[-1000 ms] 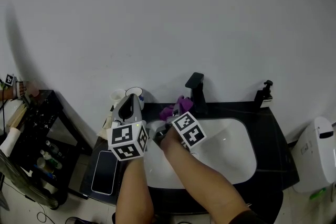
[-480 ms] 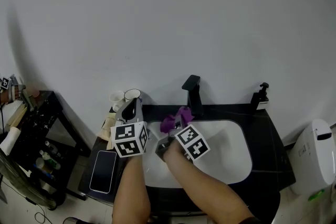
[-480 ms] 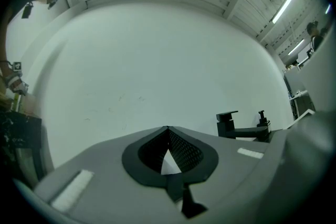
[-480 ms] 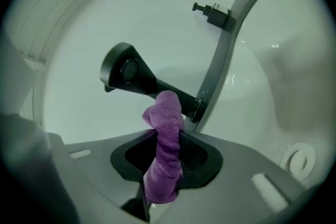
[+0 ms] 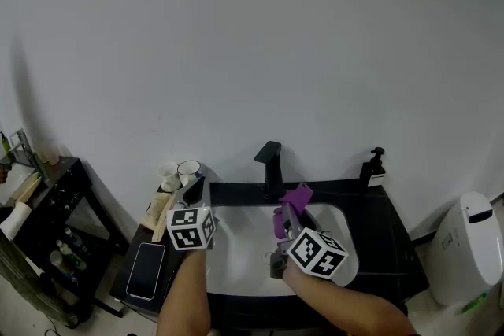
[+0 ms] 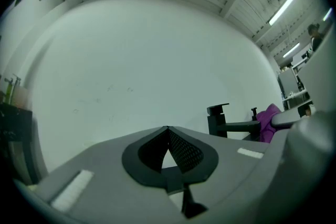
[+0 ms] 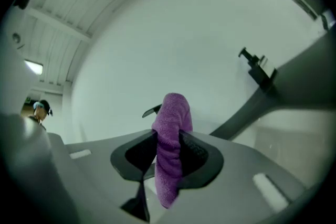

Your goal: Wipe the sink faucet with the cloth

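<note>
The black faucet stands at the back rim of the white sink. My right gripper is shut on a purple cloth, held over the basin just right of and in front of the faucet, apart from it. In the right gripper view the cloth hangs pinched in the right gripper, hiding most of the faucet. My left gripper is shut and holds nothing, at the sink's left edge. The left gripper view shows the left gripper, with the faucet and cloth to the right.
A soap dispenser stands at the counter's back right. Two cups and a phone lie on the left of the black counter. A white bin is at far right, a black shelf at far left.
My right gripper has carried the cloth from the faucet's left side to its right front. The left gripper stays by the sink's left edge. The head camera has tilted up.
</note>
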Motion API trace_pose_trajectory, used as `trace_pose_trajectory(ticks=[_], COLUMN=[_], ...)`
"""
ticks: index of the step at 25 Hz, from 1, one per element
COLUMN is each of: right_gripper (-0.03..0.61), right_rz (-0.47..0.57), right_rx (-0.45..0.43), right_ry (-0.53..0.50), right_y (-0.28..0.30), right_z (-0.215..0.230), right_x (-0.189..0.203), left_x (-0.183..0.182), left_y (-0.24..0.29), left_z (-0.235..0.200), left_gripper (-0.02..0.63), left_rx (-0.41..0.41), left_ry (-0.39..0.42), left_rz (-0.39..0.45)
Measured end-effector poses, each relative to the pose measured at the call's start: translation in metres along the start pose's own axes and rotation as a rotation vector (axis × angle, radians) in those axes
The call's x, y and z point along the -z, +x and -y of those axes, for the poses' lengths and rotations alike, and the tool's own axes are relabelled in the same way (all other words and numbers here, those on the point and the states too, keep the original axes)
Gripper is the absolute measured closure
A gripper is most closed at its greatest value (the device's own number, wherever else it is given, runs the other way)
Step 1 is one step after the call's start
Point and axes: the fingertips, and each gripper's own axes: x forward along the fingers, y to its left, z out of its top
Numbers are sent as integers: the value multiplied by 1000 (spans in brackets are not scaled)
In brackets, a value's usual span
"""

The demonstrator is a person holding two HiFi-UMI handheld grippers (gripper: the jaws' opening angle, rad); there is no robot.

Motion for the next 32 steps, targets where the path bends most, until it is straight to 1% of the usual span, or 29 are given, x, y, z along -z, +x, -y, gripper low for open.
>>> trace_pose_trajectory(ticks=[2,4,7,9,10,11,14,16,18,19,20,21,22,23,24,26,27,28,31,32], right_gripper=[472,472,472,472,472,473,481,482,479,474,472,473,472,472,472,469,469,471,472,472], right_rz=[55,133,250,284,286,277,207,134,42,0,-30,-44,-45,-38,-28,-4,7,11,-6,6], right_rx=[-30,-61,-113,-143,-153,-162,-183,-178,-168,-159,-148,-139,-136,-139,-149,-171,-170,-160,-141,-143], right_ry=[-105,-233,-510,-668,-716,-741,-772,-829,-888,-887,-851,-791,-732,-696,-698,-765,-790,-793,-705,-706], right_y=[-9,-16,-25,-31,-32,-31,-18,-6,6,12,18,22,24,23,20,12,8,4,-1,-2], right_z=[1,-1,-7,-7,-5,-2,10,20,37,45,51,54,52,47,41,28,26,27,29,26], right_x=[-24,-49,-83,-96,-99,-100,-91,-86,-93,-102,-114,-124,-131,-132,-128,-111,-102,-94,-80,-82], left_x=[2,3,7,10,11,13,16,17,19,18,17,16,15,14,15,16,15,13,6,3], left_y=[1,3,6,7,6,7,10,11,11,11,10,9,8,8,7,5,5,5,4,4], left_z=[2,6,19,30,35,41,57,65,71,72,71,70,68,67,67,66,65,64,64,65], left_gripper=[597,597,597,597,597,597,597,597,597,597,597,597,597,597,597,597,597,597,597,595], left_rx=[13,21,37,49,55,60,78,83,89,91,89,84,78,74,72,65,62,62,74,77], left_ry=[-25,-1,36,29,20,15,43,63,69,71,75,79,81,83,83,79,73,62,35,35], left_rz=[2,2,-17,-31,-35,-40,-54,-62,-67,-65,-60,-57,-56,-57,-60,-60,-57,-51,-26,-16])
